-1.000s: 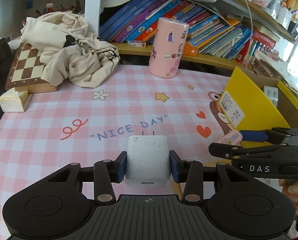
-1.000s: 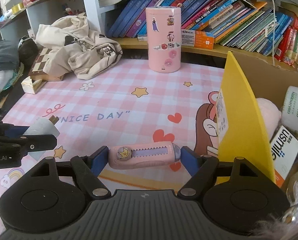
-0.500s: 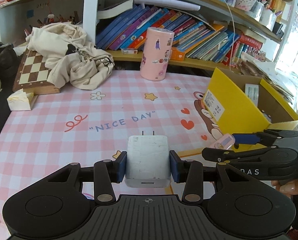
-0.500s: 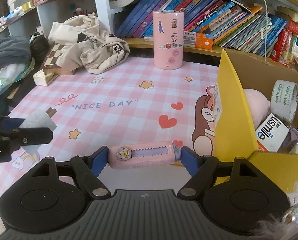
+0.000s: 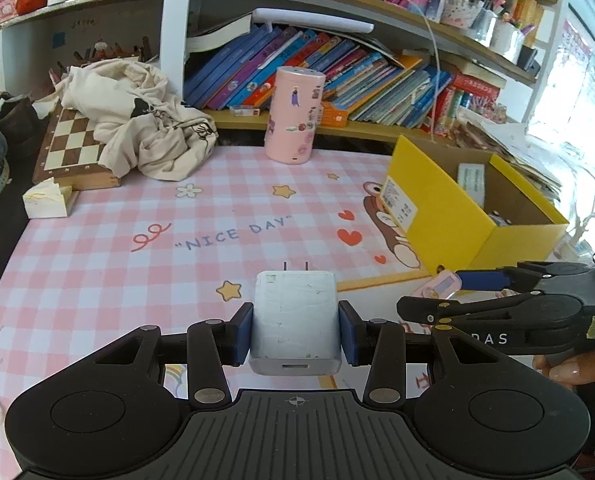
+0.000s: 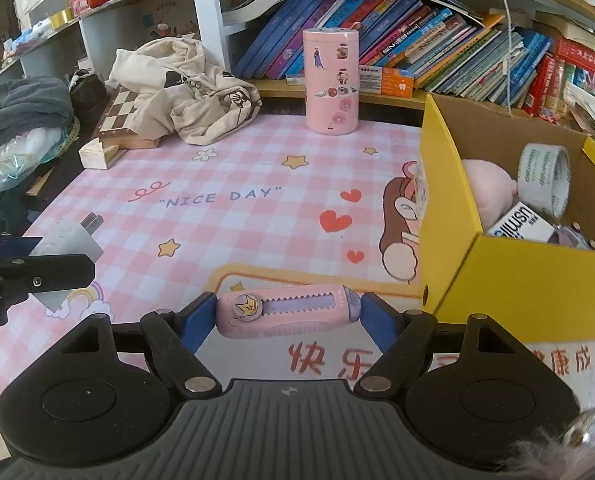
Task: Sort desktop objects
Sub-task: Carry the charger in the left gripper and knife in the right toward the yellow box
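The left tongs (image 5: pixel 296 334) are clamped on a white phone charger (image 5: pixel 296 320). Its two metal prongs point away from the camera, toward the back of the bench (image 5: pixel 97 264). The right tongs (image 6: pixel 287 316) are clamped on a small pink box cutter (image 6: pixel 285 312) with a gold crown on it. The cutter lies sideways between the two blue pads.

Both things are up in the air over the front part of the bench, which has a pink checked mat with the words "NICE DAY". A second ago the tongs were lower and closer to the mat. Now they are higher and pulled back, so more of the mat and the shelves can be seen. The grips look the same as before.

The yellow cardboard box (image 6: pixel 509 276) sits at the right edge of the bench. The cutter is just beside its front left corner, not over it. Inside the box are a pink plush toy (image 6: pixel 489 192), a roll of tape (image 6: pixel 545 178) and a small white carton (image 6: pixel 521 222).

At the back edge stands a pink tube with stickers (image 5: pixel 294 120). At the back left corner a cream shirt (image 5: pixel 145 120) lies on a chess board (image 5: pixel 71 148).
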Tool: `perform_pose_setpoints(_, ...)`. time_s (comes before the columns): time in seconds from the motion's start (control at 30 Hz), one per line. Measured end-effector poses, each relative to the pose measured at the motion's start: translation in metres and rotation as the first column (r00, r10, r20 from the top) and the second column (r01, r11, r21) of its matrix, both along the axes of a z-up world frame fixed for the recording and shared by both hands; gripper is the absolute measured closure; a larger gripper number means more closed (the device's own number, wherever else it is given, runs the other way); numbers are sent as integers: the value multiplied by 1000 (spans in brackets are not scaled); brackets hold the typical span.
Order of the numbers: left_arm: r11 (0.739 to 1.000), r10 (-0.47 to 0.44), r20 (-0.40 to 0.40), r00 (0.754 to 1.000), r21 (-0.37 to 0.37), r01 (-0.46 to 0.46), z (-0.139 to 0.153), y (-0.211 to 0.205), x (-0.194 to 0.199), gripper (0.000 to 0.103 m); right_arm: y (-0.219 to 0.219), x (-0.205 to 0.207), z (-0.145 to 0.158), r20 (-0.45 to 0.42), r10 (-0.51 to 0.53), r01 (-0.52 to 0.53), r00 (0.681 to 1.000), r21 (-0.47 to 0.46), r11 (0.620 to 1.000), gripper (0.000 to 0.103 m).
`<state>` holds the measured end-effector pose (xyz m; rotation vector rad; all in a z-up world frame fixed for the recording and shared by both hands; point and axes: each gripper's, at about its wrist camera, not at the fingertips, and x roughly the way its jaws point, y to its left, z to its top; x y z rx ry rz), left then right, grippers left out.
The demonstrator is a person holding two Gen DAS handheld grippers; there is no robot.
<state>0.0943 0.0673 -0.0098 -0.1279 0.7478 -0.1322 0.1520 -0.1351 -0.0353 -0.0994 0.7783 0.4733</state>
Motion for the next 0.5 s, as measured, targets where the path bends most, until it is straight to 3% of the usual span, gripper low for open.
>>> perform_pose_setpoints(0.5, 996, -74, -16, 997, -55, 73, -7, -16, -11, 61, -31, -25, -3, -23, -93, 93, 995, -21, 995, 27)
